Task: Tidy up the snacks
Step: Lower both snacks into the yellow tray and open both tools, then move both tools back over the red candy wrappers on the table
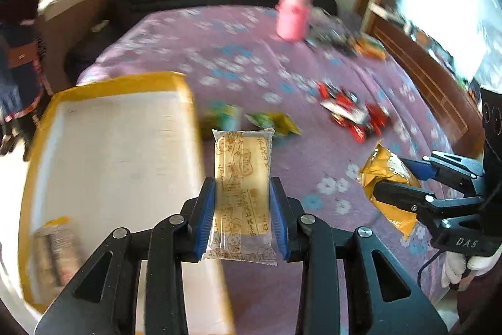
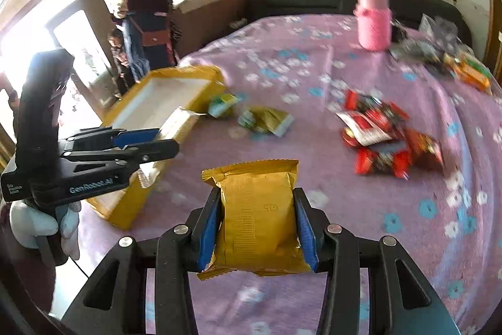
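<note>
The left gripper (image 1: 241, 222) pinches a clear-wrapped biscuit packet (image 1: 241, 193) between its blue pads, holding it just right of the yellow-rimmed box (image 1: 185, 90), which fills the view from nine to seven o'clock. A wrapped snack (image 1: 53, 250) lies inside the box at eight o'clock. The right gripper (image 2: 257, 228) clamps a gold foil packet (image 2: 257, 215) above the purple flowered cloth (image 2: 345, 203). Loose on the cloth, green-and-yellow packets (image 2: 266, 120) sit at twelve o'clock, red packets (image 2: 379, 137) at two o'clock, and a pink bottle (image 2: 373, 18) stands farther back at one o'clock.
</note>
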`<move>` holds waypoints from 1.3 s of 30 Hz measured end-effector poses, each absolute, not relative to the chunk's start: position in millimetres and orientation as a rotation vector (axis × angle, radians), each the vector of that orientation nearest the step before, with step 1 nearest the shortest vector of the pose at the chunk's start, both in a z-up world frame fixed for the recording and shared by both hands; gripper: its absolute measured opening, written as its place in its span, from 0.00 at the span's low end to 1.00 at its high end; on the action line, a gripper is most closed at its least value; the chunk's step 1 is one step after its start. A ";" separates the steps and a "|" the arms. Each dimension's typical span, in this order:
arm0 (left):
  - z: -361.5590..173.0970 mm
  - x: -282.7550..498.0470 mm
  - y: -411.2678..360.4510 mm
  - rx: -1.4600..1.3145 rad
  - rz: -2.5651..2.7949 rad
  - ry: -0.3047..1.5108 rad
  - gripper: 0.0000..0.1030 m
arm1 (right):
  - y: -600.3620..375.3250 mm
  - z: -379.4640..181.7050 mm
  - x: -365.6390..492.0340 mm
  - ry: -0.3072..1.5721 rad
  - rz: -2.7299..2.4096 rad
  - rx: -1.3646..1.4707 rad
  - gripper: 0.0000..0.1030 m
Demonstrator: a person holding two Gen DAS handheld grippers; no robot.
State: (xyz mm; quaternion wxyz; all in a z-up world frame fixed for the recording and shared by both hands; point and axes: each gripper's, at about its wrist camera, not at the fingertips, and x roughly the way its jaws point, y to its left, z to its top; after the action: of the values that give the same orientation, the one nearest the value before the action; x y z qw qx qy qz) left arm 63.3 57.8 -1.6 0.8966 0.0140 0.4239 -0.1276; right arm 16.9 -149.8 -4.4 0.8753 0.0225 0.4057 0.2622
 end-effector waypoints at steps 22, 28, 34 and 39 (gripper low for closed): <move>-45.6 93.2 213.0 -0.116 0.134 0.914 0.31 | 99.2 -51.9 58.5 0.993 0.746 -0.145 0.46; -29.2 75.3 207.1 -0.076 0.202 0.866 0.41 | 89.8 -24.9 38.0 0.904 0.689 -0.210 0.49; 3.8 34.8 182.6 -0.045 0.263 0.769 0.64 | 82.5 2.7 23.3 0.821 0.648 -0.246 0.54; 23.0 2.3 147.5 -0.025 0.231 0.689 0.64 | 45.8 7.9 -2.0 0.770 0.619 -0.216 0.55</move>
State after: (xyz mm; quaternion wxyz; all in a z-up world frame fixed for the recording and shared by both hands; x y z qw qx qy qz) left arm 2.3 147.5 23.0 0.9346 -0.0121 0.3372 0.1128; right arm -2.0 45.8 7.9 0.8749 -0.1033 0.3689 0.2964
